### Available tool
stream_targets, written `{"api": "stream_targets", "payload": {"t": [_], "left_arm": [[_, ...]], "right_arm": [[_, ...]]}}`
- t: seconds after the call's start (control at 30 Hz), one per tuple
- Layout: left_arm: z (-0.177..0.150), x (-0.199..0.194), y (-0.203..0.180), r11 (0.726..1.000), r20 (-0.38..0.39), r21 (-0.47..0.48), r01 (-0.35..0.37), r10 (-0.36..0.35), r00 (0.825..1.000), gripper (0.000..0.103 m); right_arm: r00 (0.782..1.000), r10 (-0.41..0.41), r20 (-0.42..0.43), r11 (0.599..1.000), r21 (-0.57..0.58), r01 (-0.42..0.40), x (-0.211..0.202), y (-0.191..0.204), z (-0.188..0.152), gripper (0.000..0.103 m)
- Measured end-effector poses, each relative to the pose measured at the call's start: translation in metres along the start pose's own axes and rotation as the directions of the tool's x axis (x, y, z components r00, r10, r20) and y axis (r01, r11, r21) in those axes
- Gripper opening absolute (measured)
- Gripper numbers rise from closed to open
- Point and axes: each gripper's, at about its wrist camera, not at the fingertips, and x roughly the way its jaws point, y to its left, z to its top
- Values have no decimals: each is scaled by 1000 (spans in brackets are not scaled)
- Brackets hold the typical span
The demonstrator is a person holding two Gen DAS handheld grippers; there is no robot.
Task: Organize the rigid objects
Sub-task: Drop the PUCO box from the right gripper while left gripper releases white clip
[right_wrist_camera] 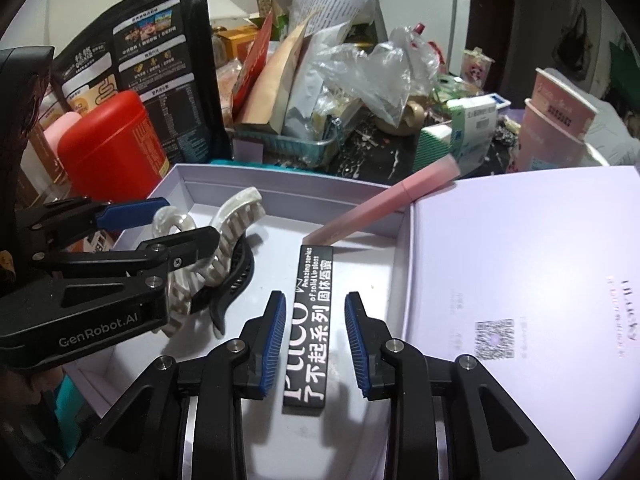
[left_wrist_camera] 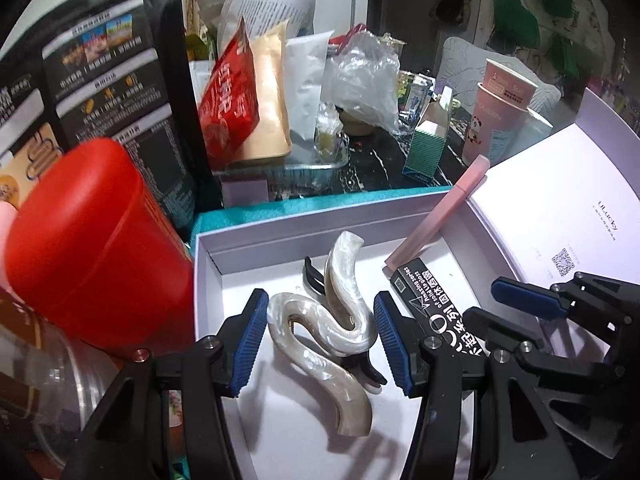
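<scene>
Right gripper (right_wrist_camera: 315, 344) is held spread wide over the black lip-gloss box (right_wrist_camera: 309, 320), one pad on each side with a gap left on both, so nothing is pinched yet. That box lies flat on the floor of the white tray (right_wrist_camera: 280, 186), and its long axis runs straight ahead between the fingers, so a plain close across the narrow width looks workable. Left gripper (left_wrist_camera: 320, 340) is spread too, around the pearly hair clip (left_wrist_camera: 320, 332) just beside it.
</scene>
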Motion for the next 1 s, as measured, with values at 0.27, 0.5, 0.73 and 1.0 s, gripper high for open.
{"api": "stream_targets", "payload": {"t": [0.27, 0.5, 0.73, 1.0], "left_arm": [[1, -13, 2, 1000, -9, -10, 0, 0, 1000, 56], [2, -28, 1, 1000, 7, -16, -3, 4, 1000, 68], [4, -52, -4, 1000, 43, 4, -11, 11, 999, 68], [0, -73, -12, 999, 57, 24, -26, 24, 998, 68]], "right_arm": [[999, -1, 32, 1000, 3, 1, -23, 2, -1, 30], [998, -7, 61, 1000, 15, 7, -43, 1, -3, 33], [995, 47, 87, 997, 54, -52, -64, -5, -5, 48], [991, -29, 134, 998, 51, 23, -92, -3, -11, 68]]}}
